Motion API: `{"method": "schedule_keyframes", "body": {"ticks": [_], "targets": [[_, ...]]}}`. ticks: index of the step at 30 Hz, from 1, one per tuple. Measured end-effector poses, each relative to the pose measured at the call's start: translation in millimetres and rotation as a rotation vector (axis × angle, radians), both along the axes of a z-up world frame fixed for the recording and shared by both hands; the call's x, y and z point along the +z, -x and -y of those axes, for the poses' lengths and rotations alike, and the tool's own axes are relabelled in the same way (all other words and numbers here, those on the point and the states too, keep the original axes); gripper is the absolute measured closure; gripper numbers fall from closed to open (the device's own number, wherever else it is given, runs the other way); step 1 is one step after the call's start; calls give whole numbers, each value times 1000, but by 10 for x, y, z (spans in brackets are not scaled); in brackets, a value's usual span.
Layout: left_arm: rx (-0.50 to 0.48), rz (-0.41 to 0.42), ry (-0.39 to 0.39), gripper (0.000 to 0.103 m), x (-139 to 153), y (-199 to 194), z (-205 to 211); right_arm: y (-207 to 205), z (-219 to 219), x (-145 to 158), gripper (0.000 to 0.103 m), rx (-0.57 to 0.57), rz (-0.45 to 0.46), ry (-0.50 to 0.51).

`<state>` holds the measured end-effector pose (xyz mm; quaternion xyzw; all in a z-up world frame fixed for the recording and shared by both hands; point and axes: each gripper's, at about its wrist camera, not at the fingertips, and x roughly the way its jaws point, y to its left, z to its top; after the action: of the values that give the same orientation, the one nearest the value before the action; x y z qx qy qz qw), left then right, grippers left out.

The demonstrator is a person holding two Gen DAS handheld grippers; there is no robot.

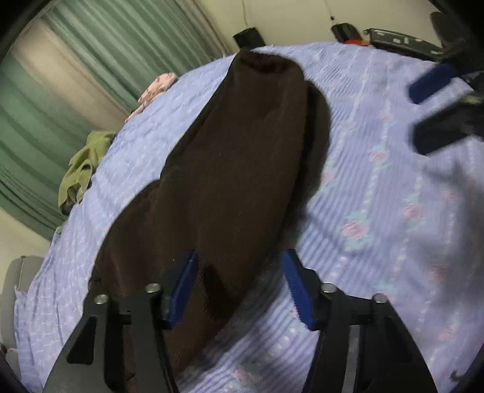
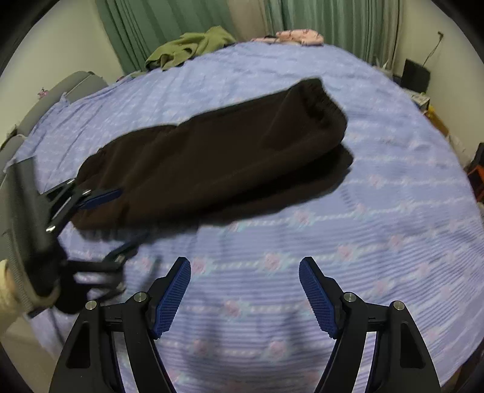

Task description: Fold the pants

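Dark brown pants [image 1: 230, 169] lie folded lengthwise on a lilac flowered bedspread [image 1: 378, 196], with the ribbed waistband at the far end. My left gripper [image 1: 239, 287] is open, its blue pads either side of the near end of the pants, low over the cloth. In the right wrist view the pants [image 2: 217, 163] stretch across the bed and the left gripper [image 2: 112, 223] sits at their left end. My right gripper [image 2: 245, 293] is open and empty above the bedspread [image 2: 363, 241], near the pants' long side. It also shows blurred in the left wrist view [image 1: 423, 118].
An olive green garment [image 2: 193, 45] and a pink patterned cloth [image 2: 299, 36] lie at the far edge of the bed. Green curtains [image 2: 317, 18] hang behind. A grey chair [image 2: 60, 93] stands at the bed's left side. Dark objects [image 1: 390, 36] lie by the wall.
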<state>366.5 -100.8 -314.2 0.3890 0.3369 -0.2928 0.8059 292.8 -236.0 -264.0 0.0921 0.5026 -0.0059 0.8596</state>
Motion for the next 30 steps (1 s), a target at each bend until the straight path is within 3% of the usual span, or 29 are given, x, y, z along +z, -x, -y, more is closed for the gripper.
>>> {"method": "schedule_keyframes", "body": {"ticks": [4,10,14,18,23,28,30], "targets": [[45,-51,-5,77,-59,-179,-52,-5,-55,-66,29,16,-6,-16],[187,-309,258,86,378,-720,-374,-152,-121,18,31,106,65,-106],[247,-472,365,86,464,-1117,-552,-432,-257,59,31,255,105,-218],[257,-496,365,86,457,-1306,-633,-833,-504,-9,32,398,111,-214],[275,-547,417,86,448,-1422,-742,-1282,-818,-206,41,517,61,-230],[261,-585,442,85,441,-1400,-810,-1614,-1030,-416,41,561,-10,-349],[259,-623,437,79,426,-1374,-835,-1661,-1062,-578,49,518,-70,-399]]}}
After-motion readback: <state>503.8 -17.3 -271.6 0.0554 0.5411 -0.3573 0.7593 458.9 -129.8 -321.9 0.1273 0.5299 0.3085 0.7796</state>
